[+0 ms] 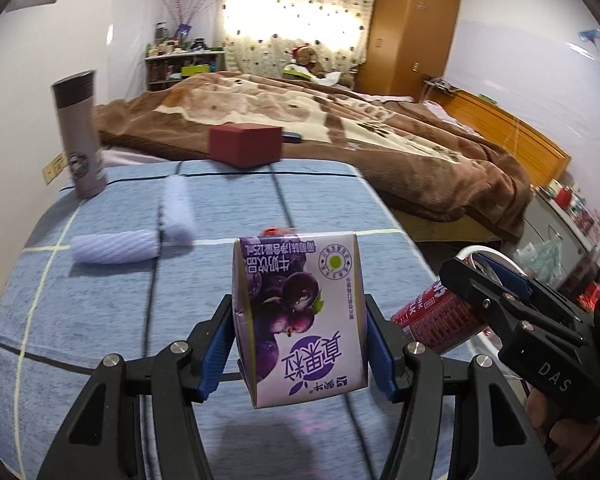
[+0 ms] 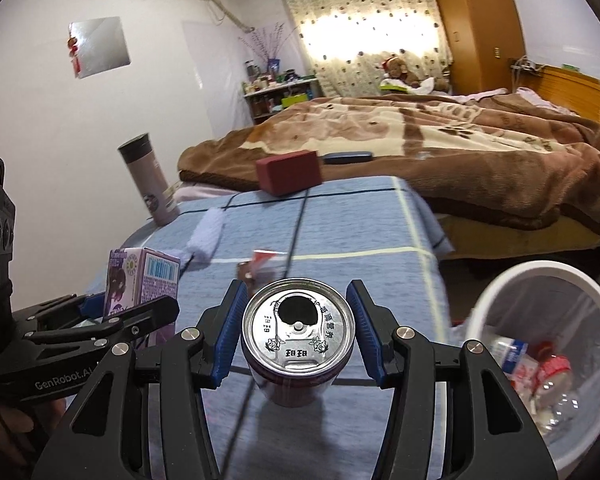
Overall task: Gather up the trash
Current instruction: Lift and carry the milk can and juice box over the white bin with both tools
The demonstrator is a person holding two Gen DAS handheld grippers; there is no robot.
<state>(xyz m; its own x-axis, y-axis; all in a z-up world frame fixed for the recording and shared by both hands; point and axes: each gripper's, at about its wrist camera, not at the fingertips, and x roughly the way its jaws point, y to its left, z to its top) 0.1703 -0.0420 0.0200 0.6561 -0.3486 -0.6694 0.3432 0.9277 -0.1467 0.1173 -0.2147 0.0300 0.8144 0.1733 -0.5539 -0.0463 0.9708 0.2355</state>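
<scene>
The left gripper was clamped on a purple milk carton by its side panels — light, thin-walled, likely to crush if squeezed harder. The right gripper pinched an opened can across its stiff rim, above the blue table, near the white bin. Whether either was empty stayed hidden — the can's body was mostly out of sight.

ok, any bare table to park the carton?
Yes: blue tablecloth bare below the lint roller; also between roller and maroon box. Crowded on the bin side, by the right claw with the can.
</scene>
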